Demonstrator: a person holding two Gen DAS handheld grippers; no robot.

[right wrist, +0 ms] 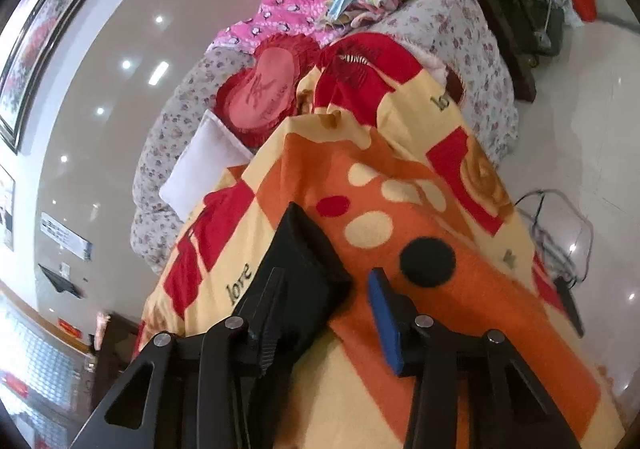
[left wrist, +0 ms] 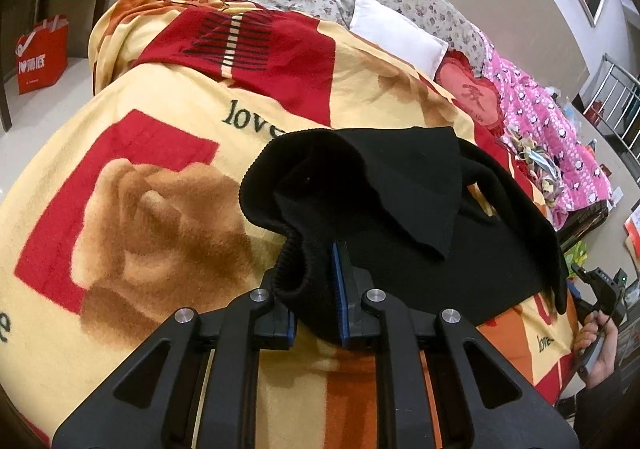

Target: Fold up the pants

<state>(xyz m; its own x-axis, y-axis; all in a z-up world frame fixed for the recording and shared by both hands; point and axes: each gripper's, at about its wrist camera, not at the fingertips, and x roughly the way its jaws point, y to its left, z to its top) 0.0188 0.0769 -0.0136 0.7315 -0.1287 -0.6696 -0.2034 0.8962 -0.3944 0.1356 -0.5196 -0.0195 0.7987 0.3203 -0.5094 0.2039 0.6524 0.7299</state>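
On blanket (left wrist: 160,129): pants (left wrist: 400,209) lengthwise rightward; left gripper (left wrist: 316,289) clamps waistband; right gripper (right wrist: 340,313) parted, empty.

Both cameras sit just behind their jaws, tilted down over the bed close up. The left view faces the white pillow (left wrist: 396,31); the right view, rolled sideways, shares the blanket (right wrist: 400,177) and pillow.

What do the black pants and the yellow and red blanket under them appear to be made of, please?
Black pants: likely a soft matte knit, perhaps fleece; the cuff by the left tongs shows ribbing.
Blanket: seemingly plush fleece, going by its fuzzy nap and softly blurred printed roses.
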